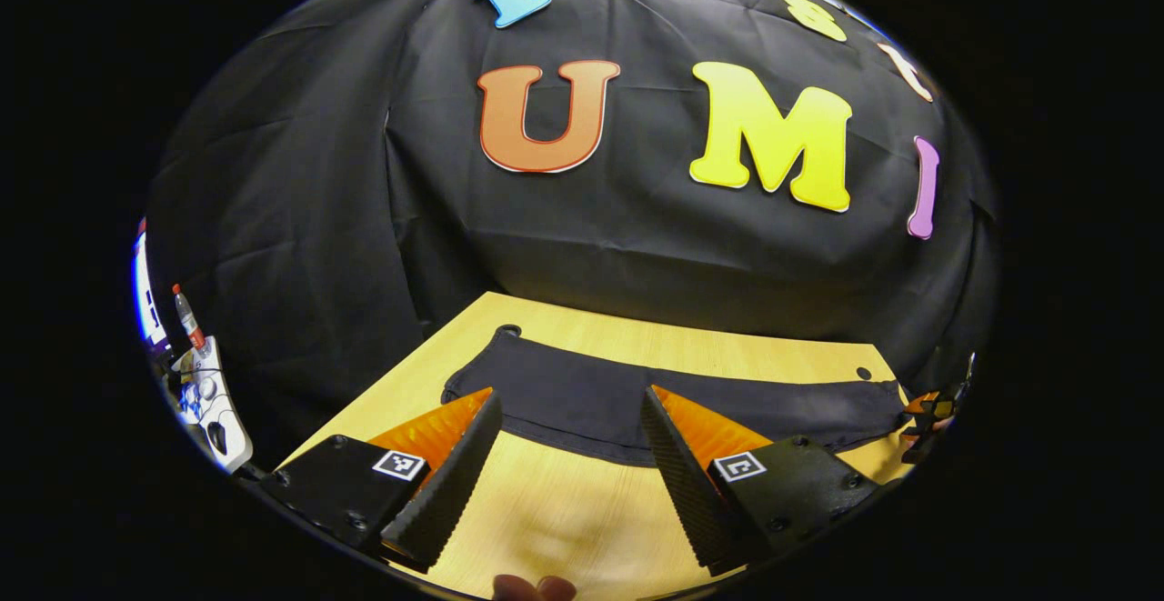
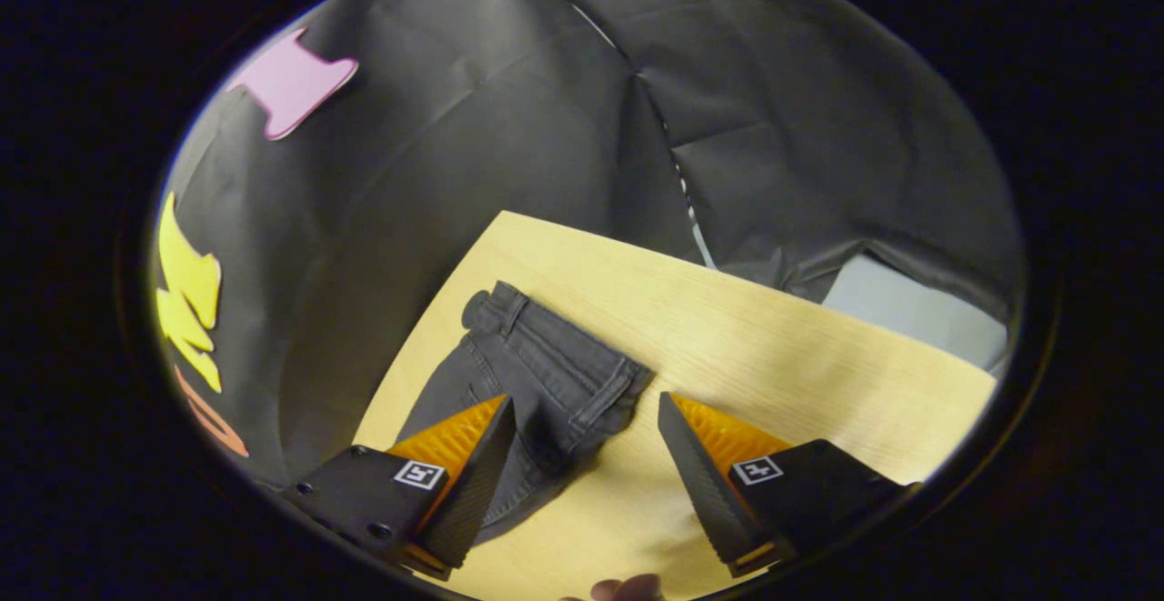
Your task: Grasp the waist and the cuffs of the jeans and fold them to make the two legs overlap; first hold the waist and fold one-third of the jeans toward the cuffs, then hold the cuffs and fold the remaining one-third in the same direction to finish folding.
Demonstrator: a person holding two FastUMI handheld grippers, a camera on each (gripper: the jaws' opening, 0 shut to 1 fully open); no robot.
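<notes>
Dark grey jeans (image 1: 582, 401) lie flat in a long strip across the far part of the wooden table (image 1: 564, 501). My left gripper (image 1: 569, 392) hovers open on the near side of their middle stretch, with nothing between its fingers. In the right gripper view the waist end (image 2: 555, 365) shows its waistband and belt loops, spread flat. My right gripper (image 2: 586, 398) is open just short of that waistband, its left finger over the cloth and holding nothing. The other gripper (image 1: 929, 415) shows small at the jeans' right end.
The black cloth wall stands close behind the table's far edge (image 1: 691, 333). Off the table's left side, a white object with a red-capped bottle (image 1: 205, 383) stands. A pale panel (image 2: 909, 310) lies beyond the table's right edge. A person's fingertips (image 1: 535, 587) show at the bottom.
</notes>
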